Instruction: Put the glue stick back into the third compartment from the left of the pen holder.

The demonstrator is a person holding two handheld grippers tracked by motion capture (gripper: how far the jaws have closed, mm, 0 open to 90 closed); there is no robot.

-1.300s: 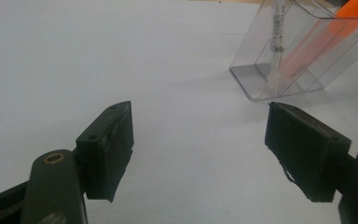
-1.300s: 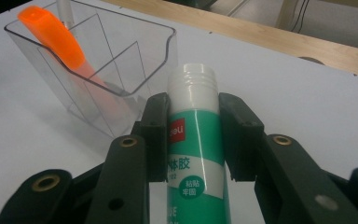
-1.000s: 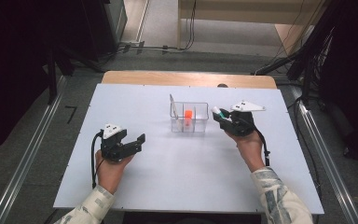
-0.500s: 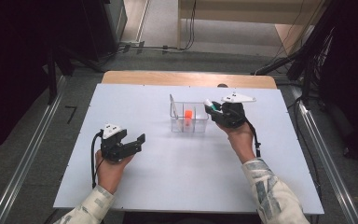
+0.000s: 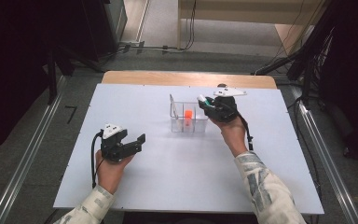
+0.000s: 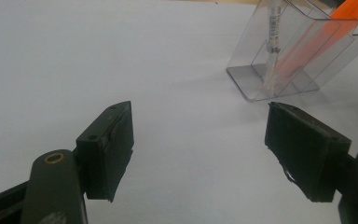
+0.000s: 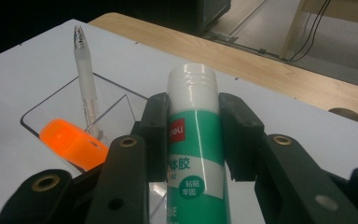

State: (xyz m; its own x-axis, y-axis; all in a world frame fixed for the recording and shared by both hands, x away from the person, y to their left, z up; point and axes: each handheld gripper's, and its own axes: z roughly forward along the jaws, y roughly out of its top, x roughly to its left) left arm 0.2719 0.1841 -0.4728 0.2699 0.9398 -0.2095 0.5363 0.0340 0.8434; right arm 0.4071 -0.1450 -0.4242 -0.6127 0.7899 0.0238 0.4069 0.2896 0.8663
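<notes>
Right gripper (image 7: 193,135): clenched on a glue stick (image 7: 193,154), one black pad pressed against each side of the green-and-white tube. White screw-threaded end of the tube pointing away past the pads; red brand patch and printed characters facing the right gripper view. In the high view, right gripper (image 5: 204,100) positioned at the right end of a clear plastic organizer (image 5: 200,125), with the white end of the glue stick (image 5: 201,98) over the organizer's right rim. Contact between glue stick and organizer: cannot be told.

Clear plastic organizer (image 7: 42,112): standing on the white surface (image 5: 168,186), at the far centre, slightly right of the middle. Divided into compartments by clear walls. Contents: an orange marker (image 7: 72,144), leaning at a tilt, and a clear pen (image 7: 86,79), standing nearly upright with its metal tip uppermost. In the high view, orange marker (image 5: 188,113) visible near the middle of the organizer, clear pen (image 5: 171,103) at its left end.

Left gripper (image 6: 200,154): released, jaws standing wide apart, nothing between the pads, bare white surface (image 6: 74,60) beneath. In the high view, left gripper (image 5: 137,142) located at the near left, well apart from the organizer, held in the left hand (image 5: 109,170). In the left gripper view, organizer (image 6: 279,84) farther off to the upper right, with marker and pen inside.

Wooden edge (image 5: 186,78) running along the far side of the white surface.
</notes>
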